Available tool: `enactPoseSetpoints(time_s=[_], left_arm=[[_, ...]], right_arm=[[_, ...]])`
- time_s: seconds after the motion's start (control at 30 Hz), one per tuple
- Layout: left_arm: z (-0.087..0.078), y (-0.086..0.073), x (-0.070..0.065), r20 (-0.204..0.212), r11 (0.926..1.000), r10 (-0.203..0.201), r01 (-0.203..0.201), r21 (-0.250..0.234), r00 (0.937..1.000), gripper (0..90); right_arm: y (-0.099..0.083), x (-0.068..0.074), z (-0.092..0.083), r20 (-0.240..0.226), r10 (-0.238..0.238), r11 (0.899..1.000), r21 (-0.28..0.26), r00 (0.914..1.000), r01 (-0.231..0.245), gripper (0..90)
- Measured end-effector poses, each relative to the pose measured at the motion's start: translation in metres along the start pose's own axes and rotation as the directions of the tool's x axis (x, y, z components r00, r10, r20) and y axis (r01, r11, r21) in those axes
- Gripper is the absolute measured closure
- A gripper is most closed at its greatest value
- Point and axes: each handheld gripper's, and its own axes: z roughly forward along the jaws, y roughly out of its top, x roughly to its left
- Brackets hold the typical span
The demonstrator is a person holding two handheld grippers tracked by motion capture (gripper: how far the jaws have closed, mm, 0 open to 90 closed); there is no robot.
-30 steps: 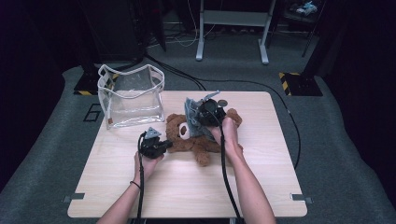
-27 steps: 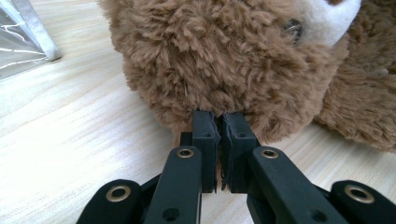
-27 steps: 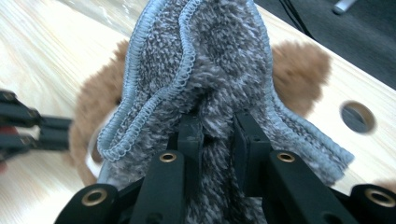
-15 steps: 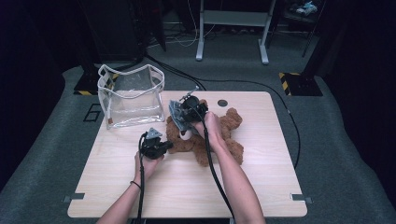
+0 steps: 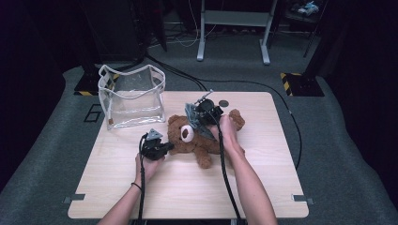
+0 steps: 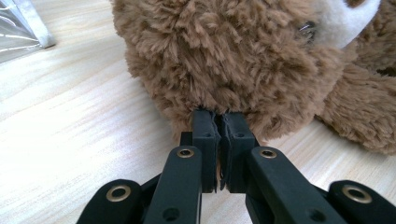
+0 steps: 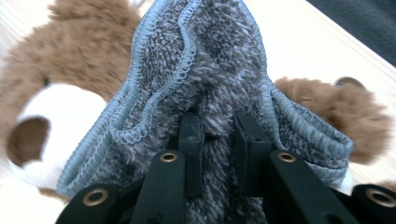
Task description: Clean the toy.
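A brown teddy bear (image 5: 205,144) lies on its back in the middle of the wooden table (image 5: 263,183). My left gripper (image 5: 168,146) rests low at the bear's head, shut and pinching the fur (image 6: 219,119) at the edge of the head. My right gripper (image 5: 199,119) hovers over the bear's chest, shut on a grey fuzzy cloth (image 5: 191,115) with blue stitched edges. In the right gripper view the cloth (image 7: 219,70) bunches up around the jaws (image 7: 218,125) and hides much of the bear (image 7: 56,84), whose white muzzle shows at the left.
A clear plastic bag (image 5: 131,96) with white trim stands open at the table's back left; its corner (image 6: 21,28) shows in the left gripper view. A small dark round object (image 5: 224,103) lies behind the bear. Cables trail over the dark floor behind.
The right gripper with the cloth swung left over the bear's head, then came back right and slightly lower. The left gripper stayed in place on the bear.
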Motion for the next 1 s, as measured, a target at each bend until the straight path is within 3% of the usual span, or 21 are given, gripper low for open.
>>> enactPoseSetpoints(time_s=[0.33, 0.47, 0.67, 0.73, 0.87, 1.0], left_arm=[[0.000, -0.001, 0.001, -0.001, 0.9999, -0.008, 0.008, -0.008, 1.0000, 86.0], [0.000, -0.001, 0.001, -0.001, 0.9999, -0.008, 0.008, -0.008, 1.0000, 86.0], [0.000, -0.002, 0.001, 0.000, 0.9999, -0.008, 0.008, -0.012, 1.0000, 86.0], [0.000, -0.002, 0.002, 0.001, 0.9999, -0.007, 0.007, -0.013, 1.0000, 86.0], [0.000, -0.002, 0.001, -0.001, 0.9999, -0.008, 0.008, -0.015, 1.0000, 85.9], [0.000, -0.002, 0.001, -0.003, 0.9999, -0.002, 0.001, -0.017, 1.0000, 85.9]], right_arm=[[-0.016, -0.023, -0.014, 0.057, 0.035, 0.999, 0.007, 0.9978, -0.035, 75.4], [-0.030, -0.044, -0.020, 0.097, 0.075, 0.997, 0.024, 0.9925, -0.078, 75.4], [-0.048, -0.068, -0.022, 0.153, 0.123, 0.990, 0.045, 0.9805, -0.132, 75.4], [-0.055, -0.077, -0.022, 0.189, 0.141, 0.986, 0.060, 0.9719, -0.154, 75.4], [-0.066, -0.091, -0.025, 0.205, 0.184, 0.978, 0.062, 0.9613, -0.201, 75.3], [-0.066, -0.096, -0.036, 0.194, 0.208, 0.976, 0.021, 0.9588, -0.216, 75.3]])
